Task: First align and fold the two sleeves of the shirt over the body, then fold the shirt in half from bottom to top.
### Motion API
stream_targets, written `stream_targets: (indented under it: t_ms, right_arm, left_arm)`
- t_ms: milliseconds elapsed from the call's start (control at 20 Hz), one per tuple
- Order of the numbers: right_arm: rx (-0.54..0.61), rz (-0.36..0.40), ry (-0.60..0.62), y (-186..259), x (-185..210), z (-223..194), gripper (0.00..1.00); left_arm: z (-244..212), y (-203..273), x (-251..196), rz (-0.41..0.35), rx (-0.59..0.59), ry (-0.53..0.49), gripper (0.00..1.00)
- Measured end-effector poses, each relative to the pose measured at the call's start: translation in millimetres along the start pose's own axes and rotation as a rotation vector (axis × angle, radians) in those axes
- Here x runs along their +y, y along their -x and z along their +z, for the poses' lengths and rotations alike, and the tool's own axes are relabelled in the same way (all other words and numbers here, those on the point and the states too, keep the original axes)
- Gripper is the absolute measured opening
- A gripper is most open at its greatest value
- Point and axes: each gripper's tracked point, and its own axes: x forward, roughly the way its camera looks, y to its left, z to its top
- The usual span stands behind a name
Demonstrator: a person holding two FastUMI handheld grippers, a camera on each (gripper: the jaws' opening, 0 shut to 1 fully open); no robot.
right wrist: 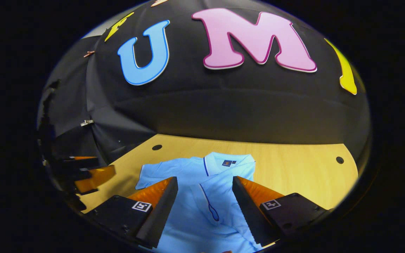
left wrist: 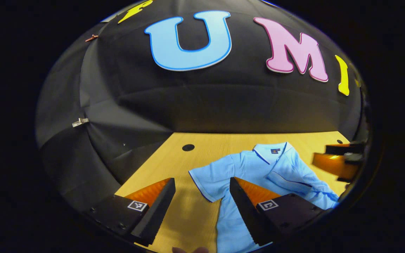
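Fingers of the left gripper [left wrist: 202, 207] are being shown at the bottom of the left gripper view, spread wide apart with nothing between them but bare wood and the edge of cloth. A light blue shirt [left wrist: 258, 182] is being seen lying flat on the wooden table [left wrist: 174, 165], right of centre in the frame, collar toward the far wall. One sleeve [left wrist: 211, 177] is being held out flat toward the middle of the frame, between the two fingers, while the other sleeve [left wrist: 294, 177] is lying folded over the body (its edge is traced by a dark line). At the right edge, the other gripper [left wrist: 339, 160] is being glimpsed above the table.

In the right gripper view, the right gripper [right wrist: 205, 207] is being shown at the bottom, its fingers likewise parted and gripping nothing. The shirt [right wrist: 202, 186] is being seen at lower centre, running between them, collar [right wrist: 229, 163] uppermost. At the left edge, the left gripper [right wrist: 90, 174] is being shown above the table [right wrist: 304, 175].
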Motion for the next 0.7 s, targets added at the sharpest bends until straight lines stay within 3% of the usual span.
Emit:
stream_targets:
  t_ms: [450, 700]
  right_arm:
    - [-0.036, -0.027, -0.02, 101.2, -50.8, 11.6, 0.97]
    - [-0.007, -0.066, -0.013, 137.7, -73.4, -3.2, 0.97]
  left_arm:
    - [-52.5, -97.9, 13.7, 0.057, 0.304, 0.177, 0.99]
    - [-66.2, -126.4, 15.3, 0.073, 0.374, 0.202, 1.0]
